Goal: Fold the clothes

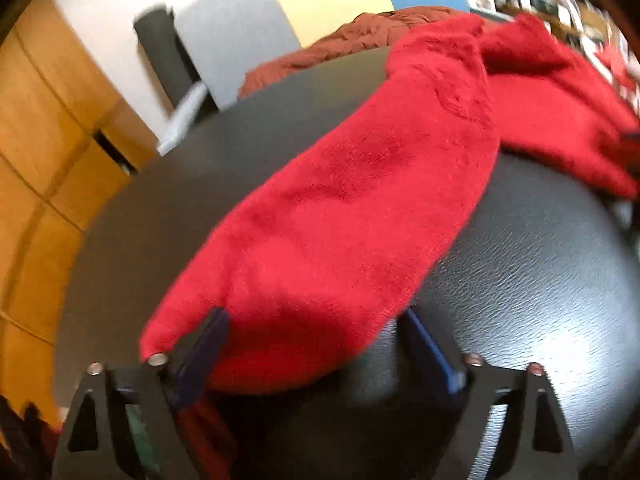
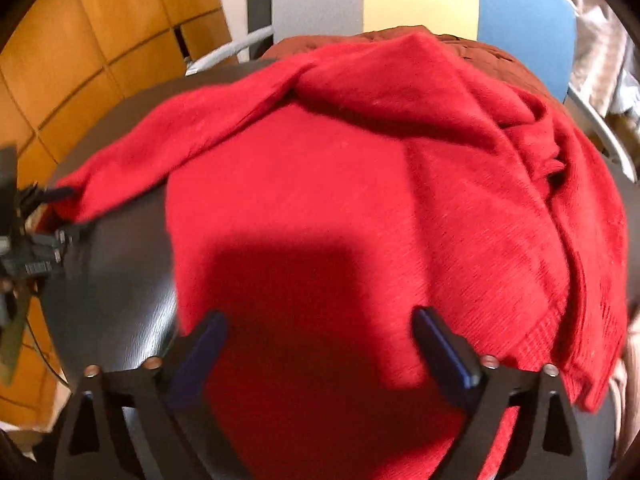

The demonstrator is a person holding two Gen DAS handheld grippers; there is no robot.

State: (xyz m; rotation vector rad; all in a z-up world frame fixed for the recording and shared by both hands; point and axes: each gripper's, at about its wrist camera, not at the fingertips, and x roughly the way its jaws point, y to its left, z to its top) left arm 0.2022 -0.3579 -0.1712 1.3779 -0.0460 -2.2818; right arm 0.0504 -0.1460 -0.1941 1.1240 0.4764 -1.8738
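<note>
- Both pairs of jaws are standing wide apart, and we are gripping nothing with either of them.
- Our left gripper (image 1: 314,336) is hovering at the six o'clock edge of its own view, with the end of a red sleeve (image 1: 340,216) lying between its blue-padded fingers (image 1: 208,344); the cloth is brushing the left finger but nothing is pinching it.
- That sleeve is stretching away toward one o'clock, where it is joining the bunched body of the red sweater (image 2: 360,184).
- Our right gripper (image 2: 320,332) is hanging over the flat front panel of the sweater, throwing a dark shadow on the knit between its fingers (image 2: 444,344).
- We are seeing the sweater spread across most of the black table (image 2: 112,320), with the sleeve running out to nine o'clock in the right wrist view, toward the left gripper there.
- At twelve o'clock, past the table, a rust-coloured quilted cloth (image 2: 492,56) is sitting in a heap.
- Wooden panelling (image 2: 100,32) is filling ten o'clock.
</note>
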